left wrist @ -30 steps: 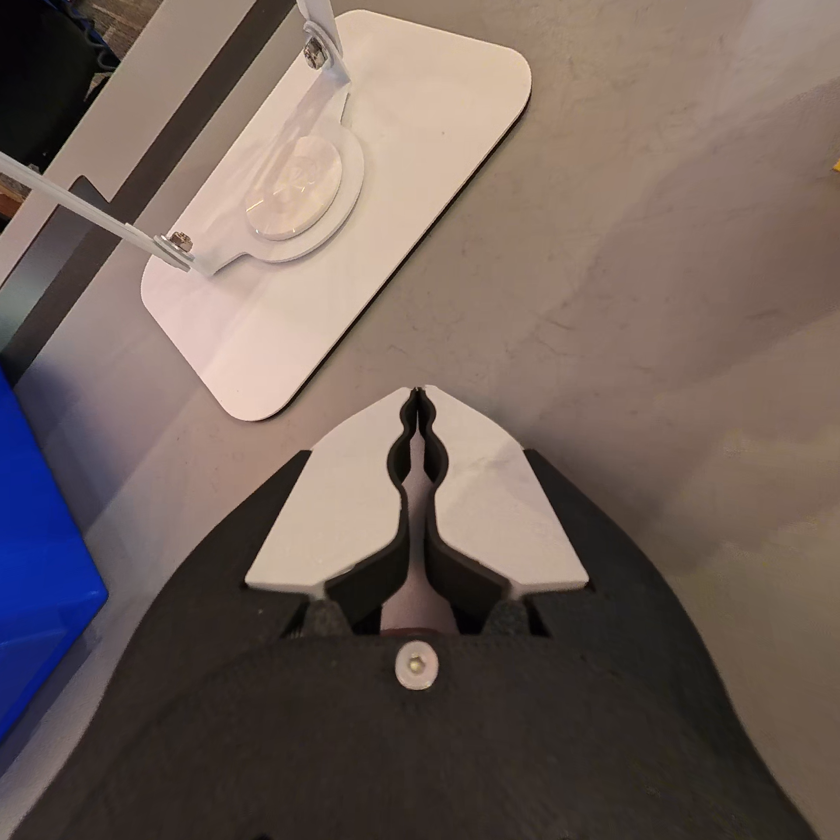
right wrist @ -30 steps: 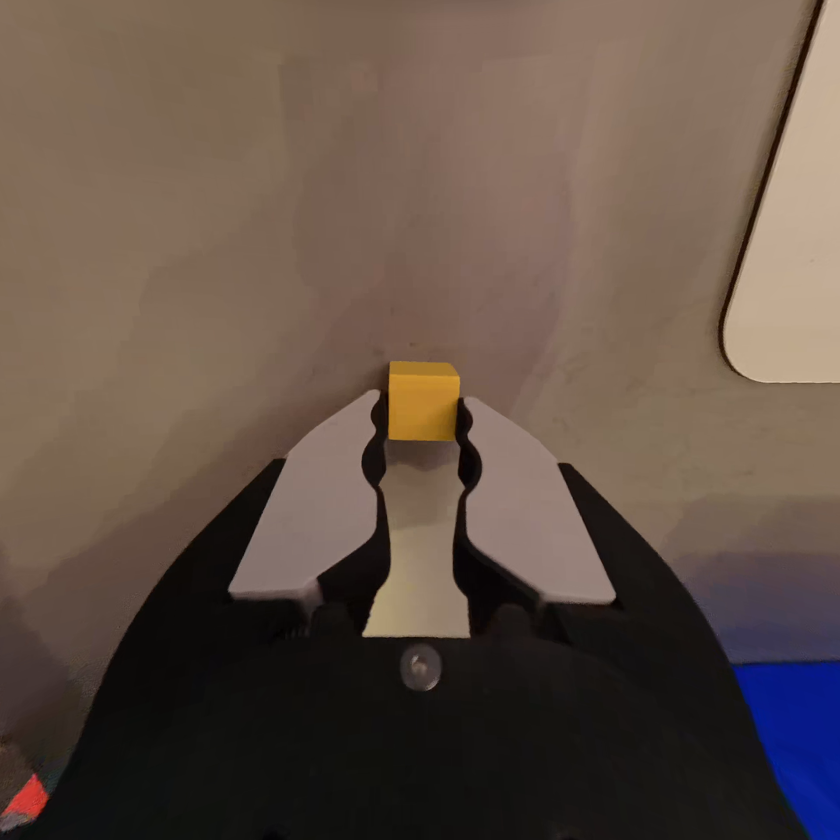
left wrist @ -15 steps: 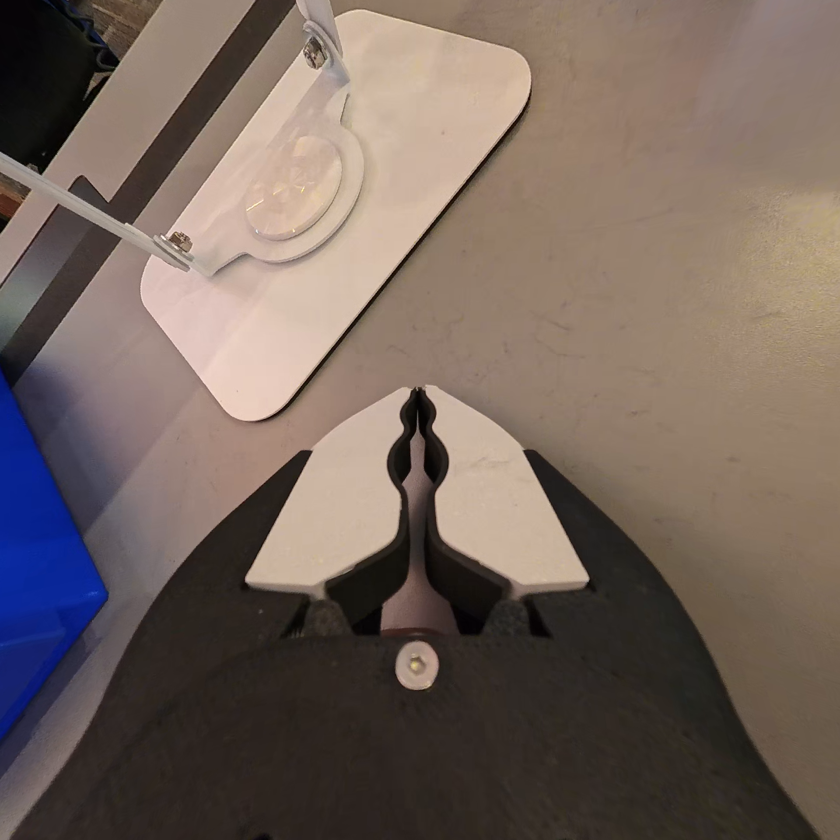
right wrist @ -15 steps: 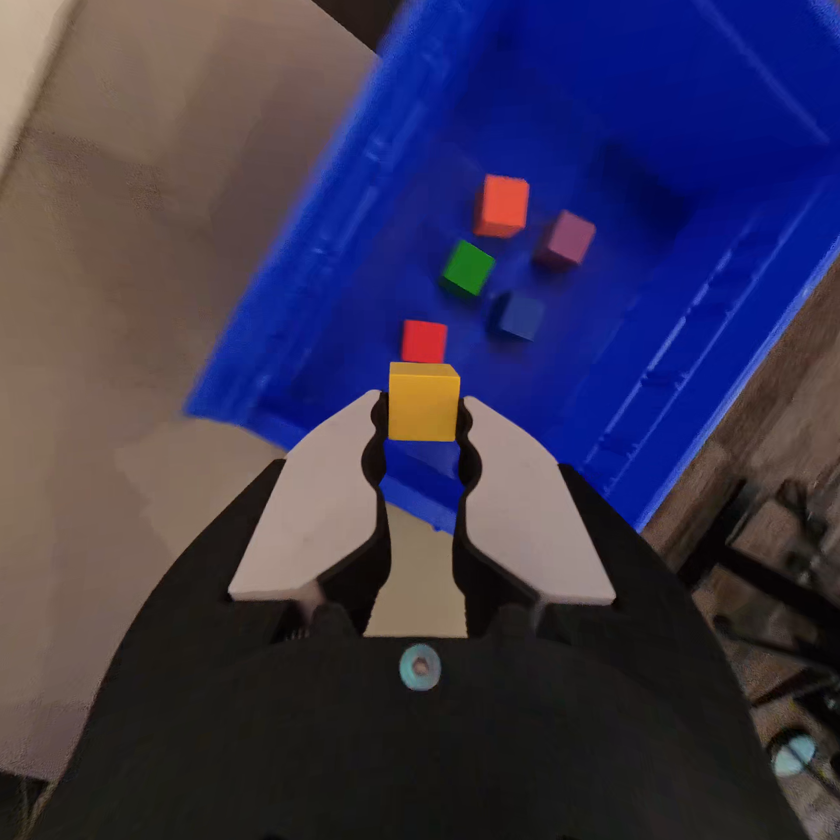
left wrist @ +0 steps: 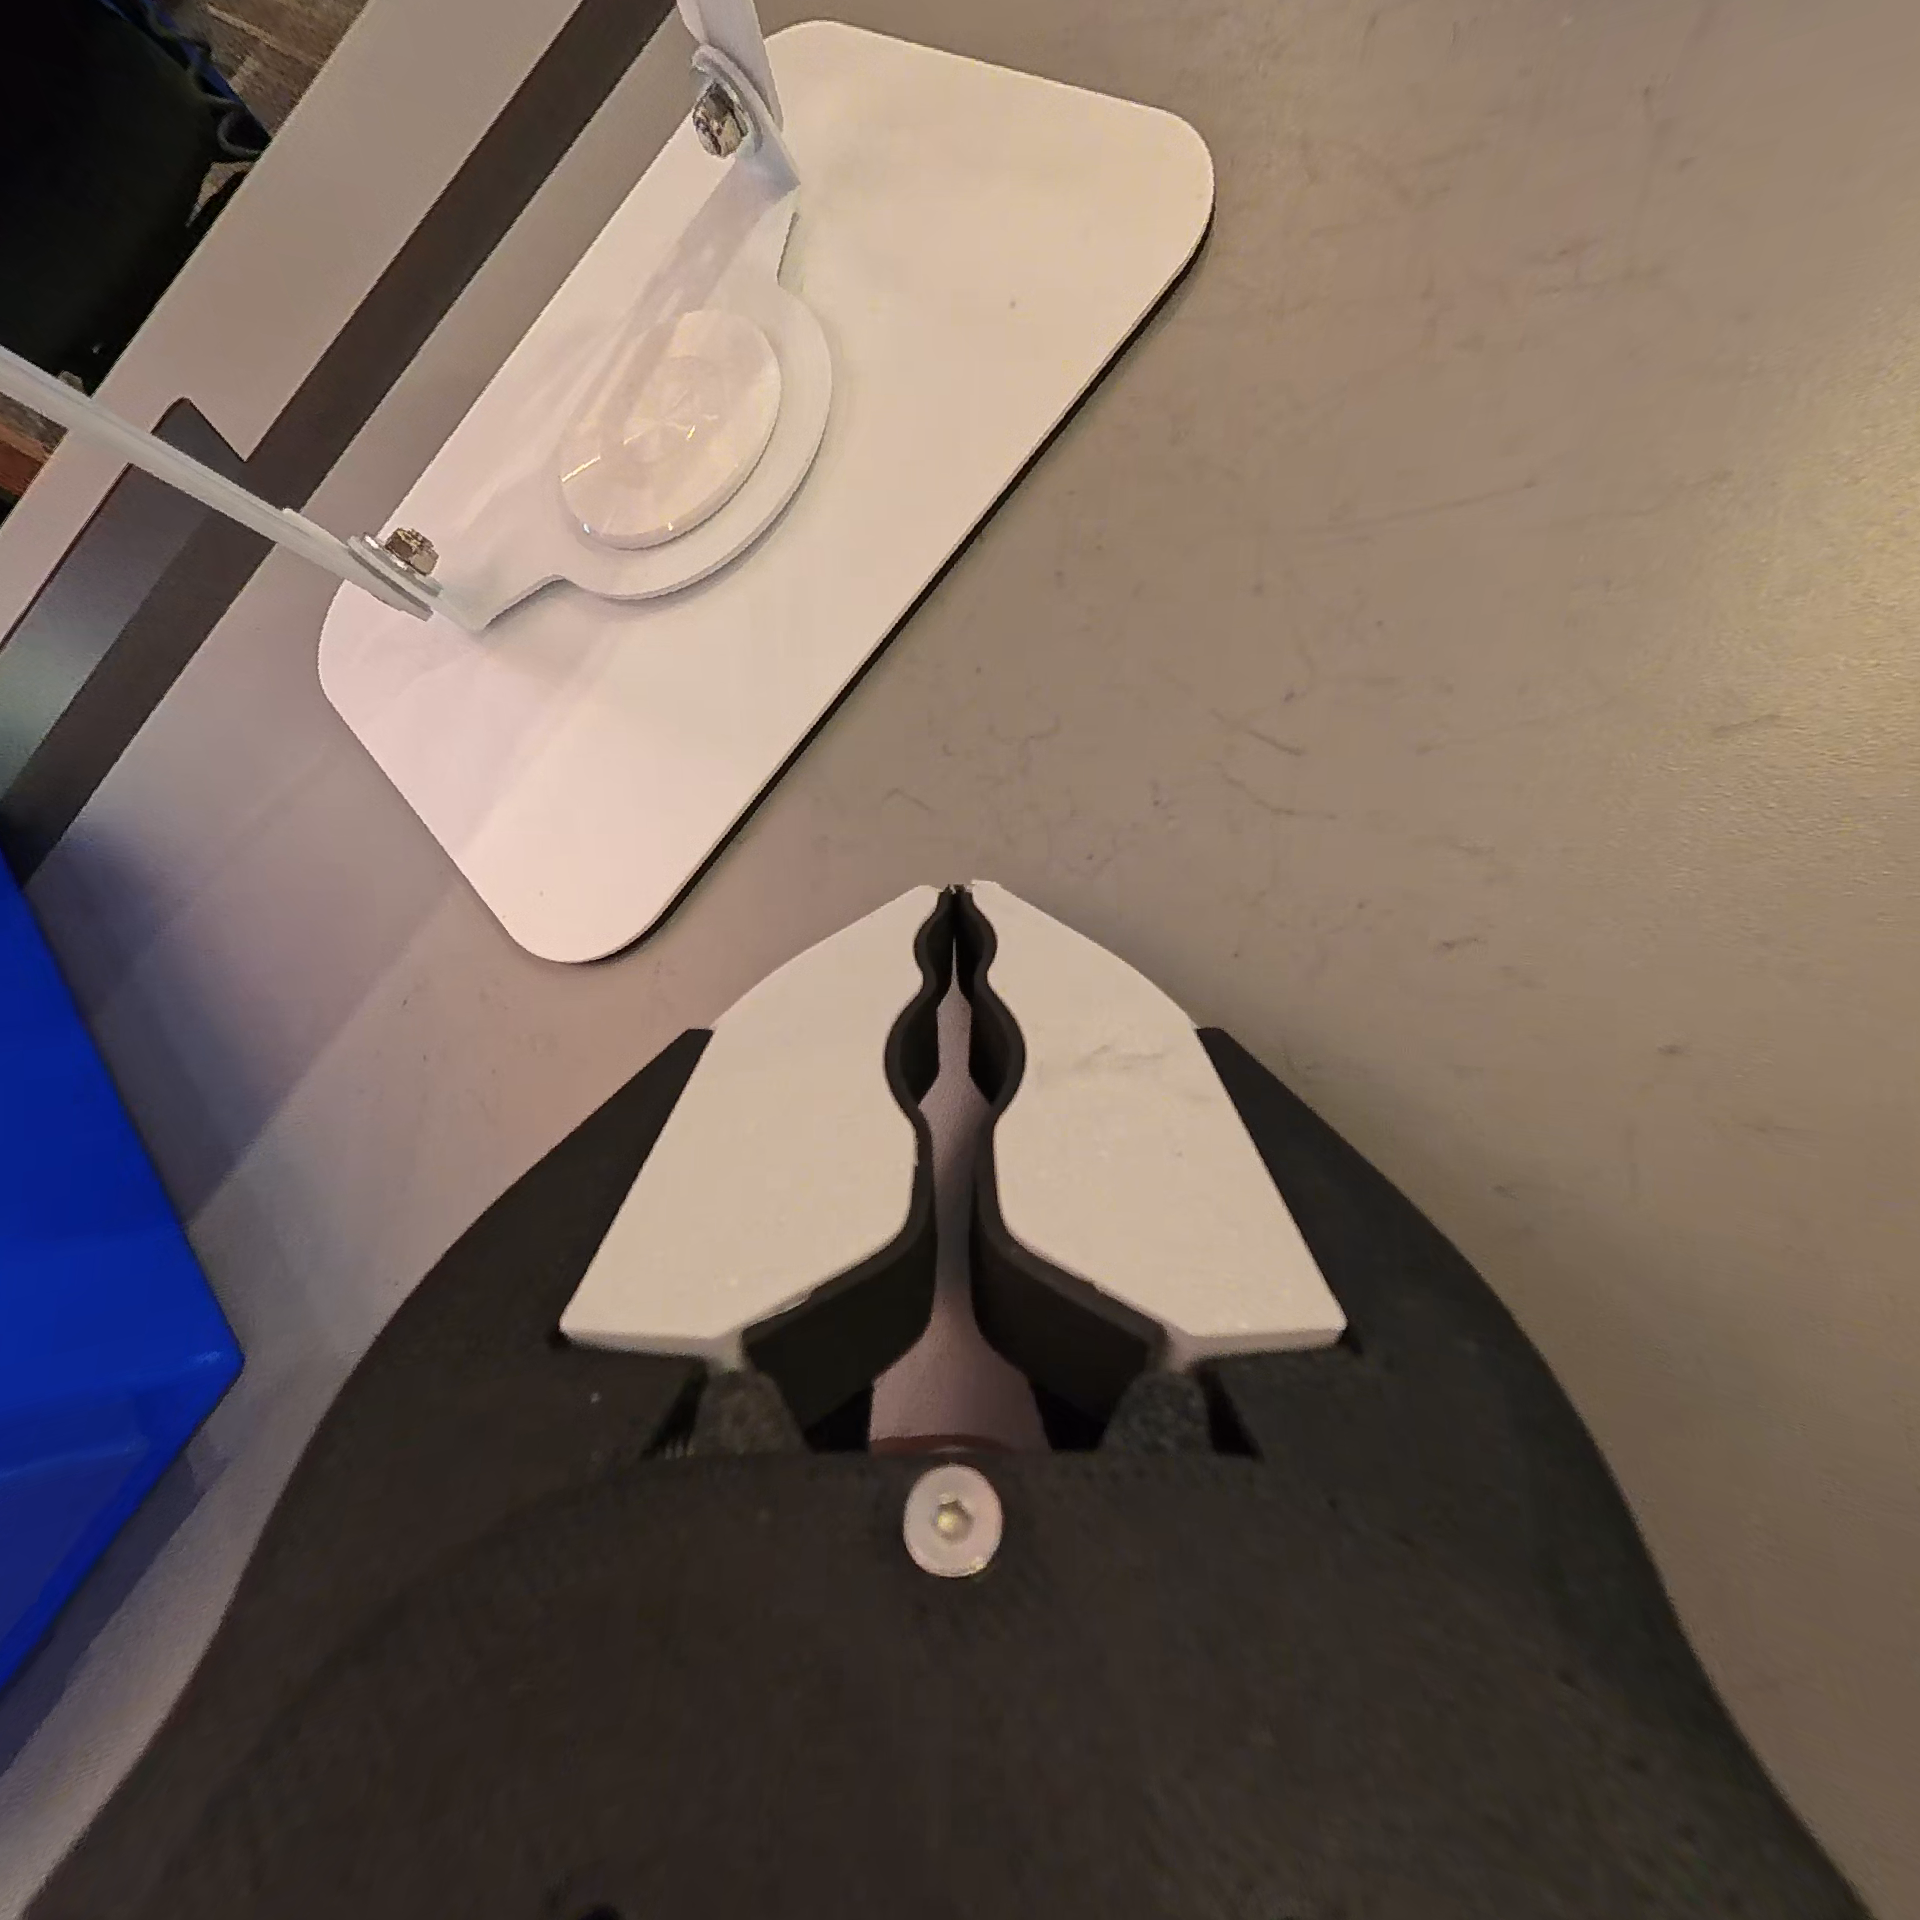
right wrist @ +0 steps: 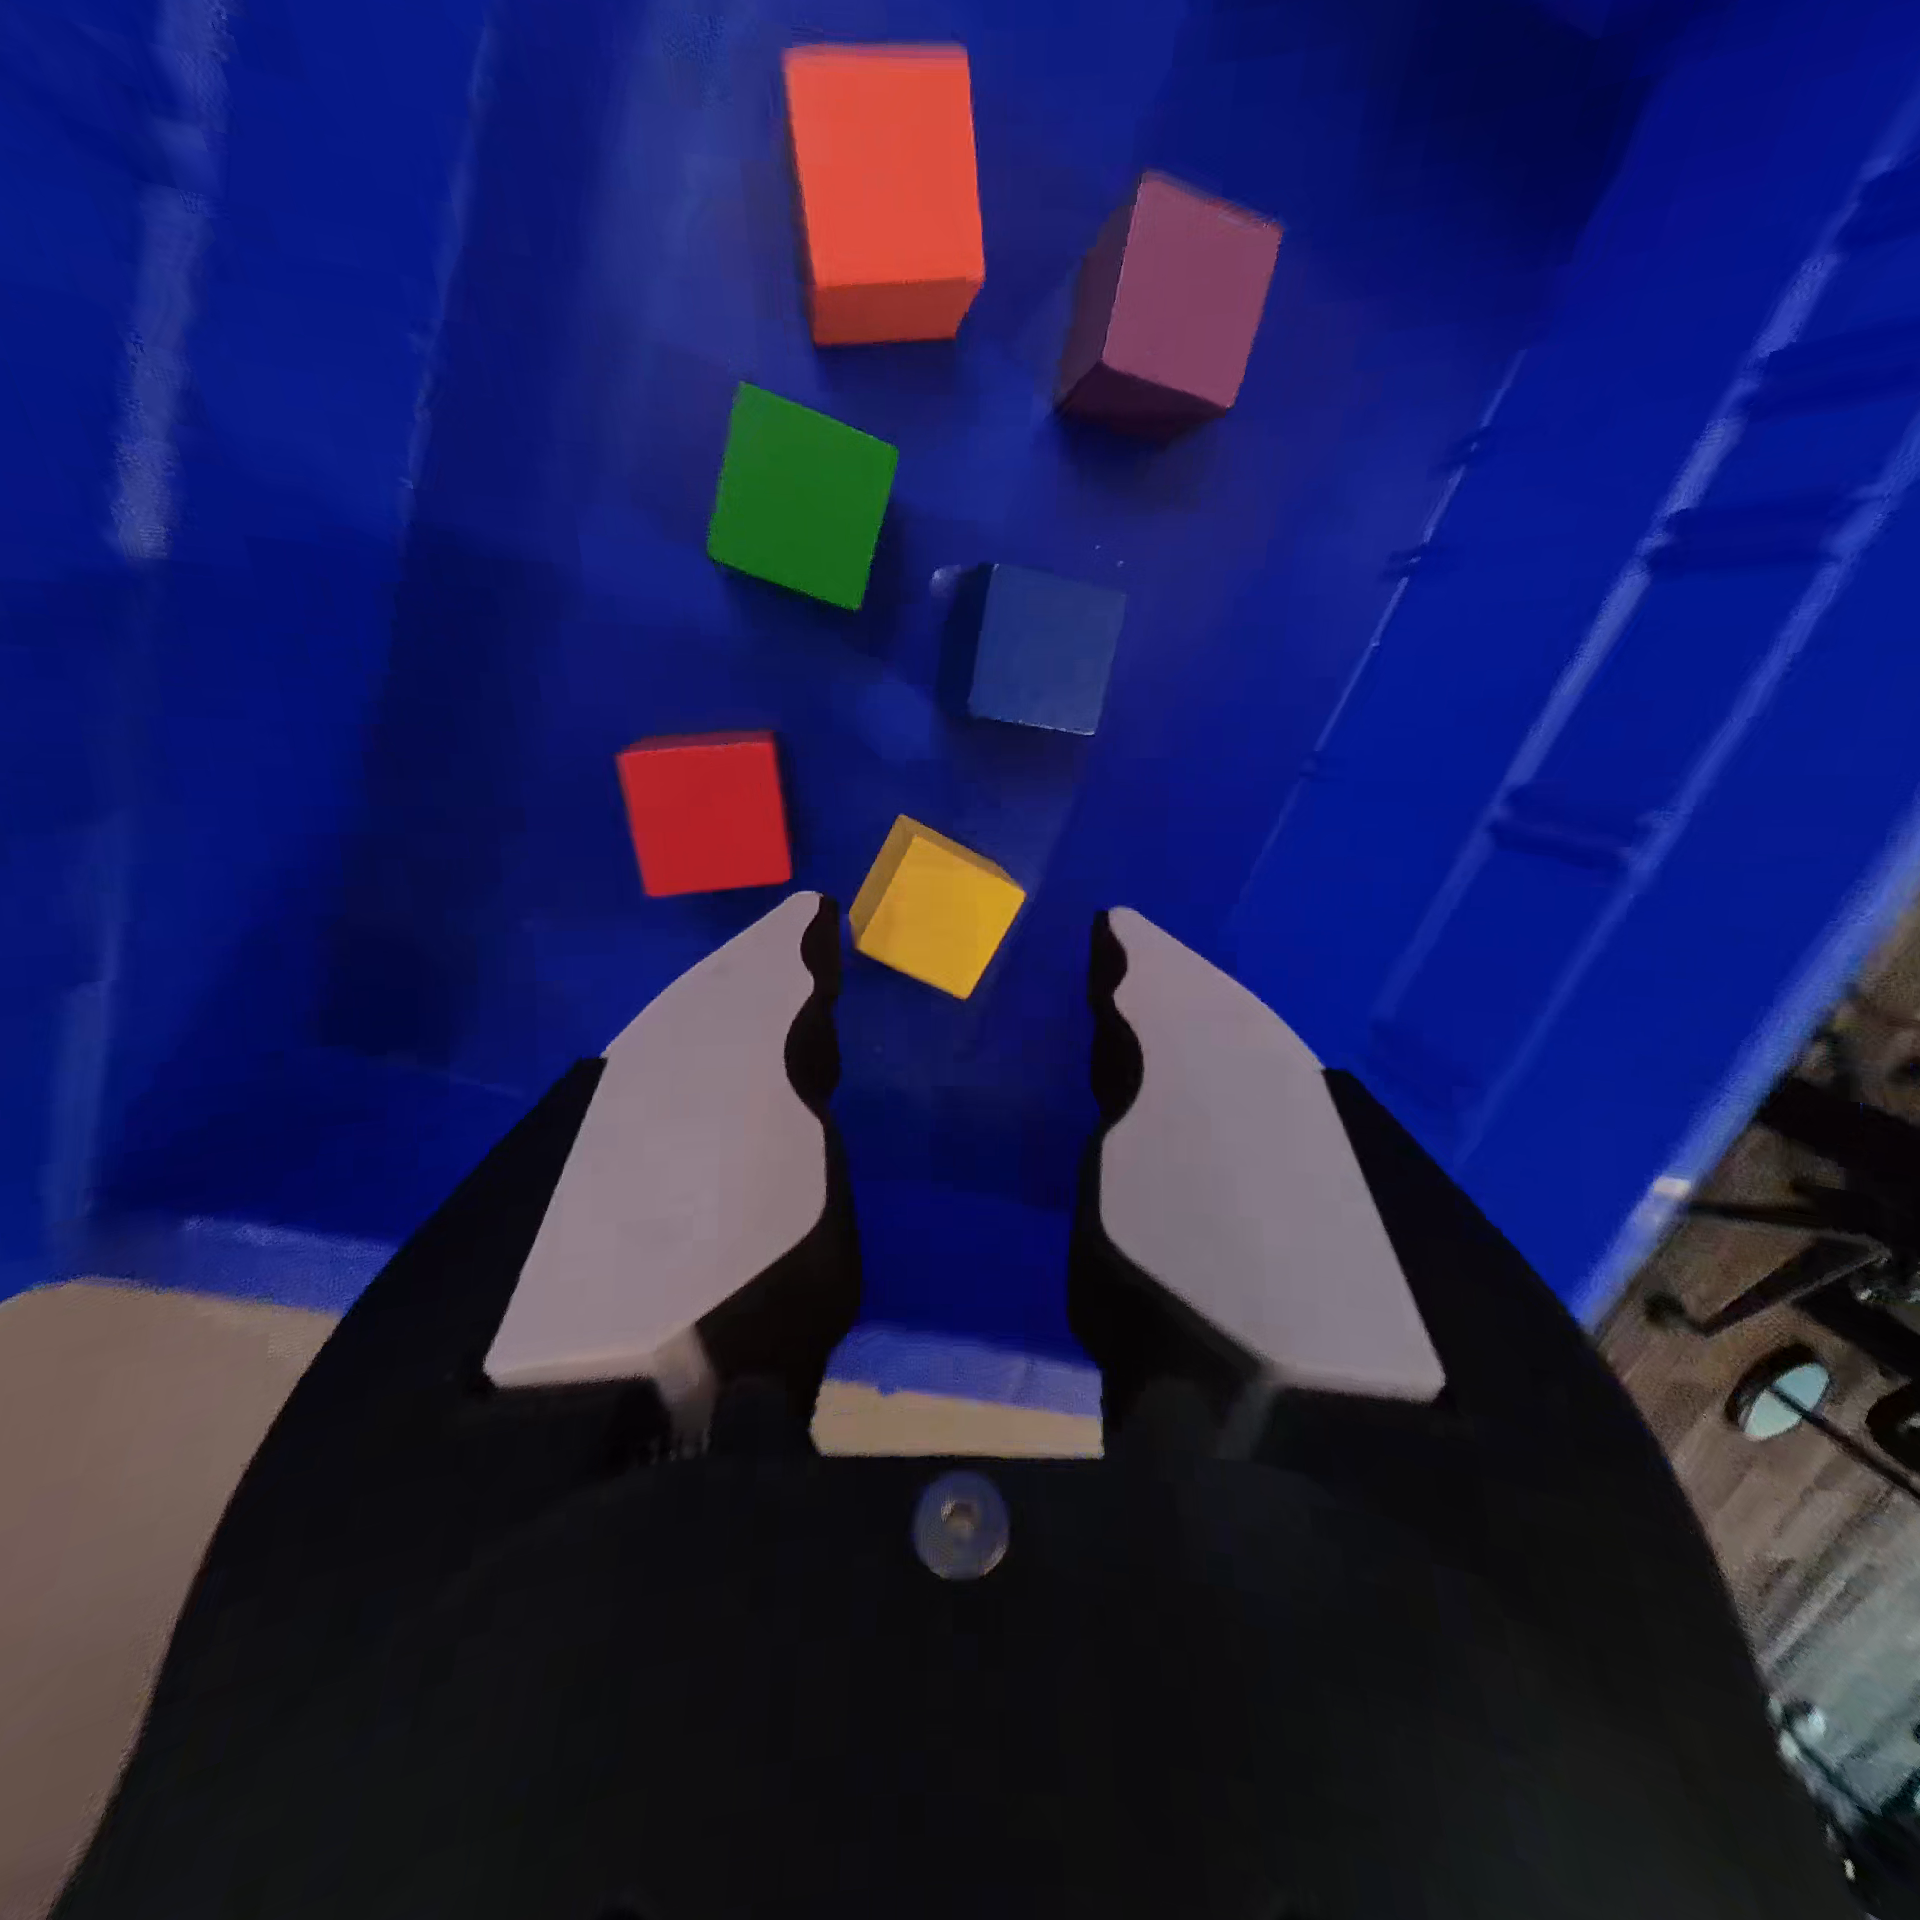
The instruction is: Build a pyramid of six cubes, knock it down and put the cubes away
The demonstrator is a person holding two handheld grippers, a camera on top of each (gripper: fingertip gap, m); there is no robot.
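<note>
In the right wrist view my right gripper (right wrist: 961, 920) is open above the inside of a blue bin (right wrist: 1558, 675). A yellow cube (right wrist: 935, 906) sits tilted just beyond the fingertips, clear of both pads. Beyond it in the bin lie a red cube (right wrist: 704, 812), a blue cube (right wrist: 1039, 649), a green cube (right wrist: 802, 495), a purple cube (right wrist: 1174, 301) and an orange cube (right wrist: 883, 192). In the left wrist view my left gripper (left wrist: 956, 891) is shut with nothing between its pads, above the grey table (left wrist: 1455, 623).
A white stand base plate (left wrist: 769, 468) with thin white struts lies on the table ahead-left of the left gripper. A corner of the blue bin (left wrist: 83, 1299) shows at the left edge. Dark floor and equipment (right wrist: 1808, 1351) show past the bin's right wall. About 45 cm separates my left fingertips from my right. My right tips are roughly 5 cm from the blue cube (right wrist: 1039, 649).
My right gripper carried the yellow cube from over the table to over the bin, then opened; the cube left the grasp and now lies tilted in the bin. The left gripper has not moved.
</note>
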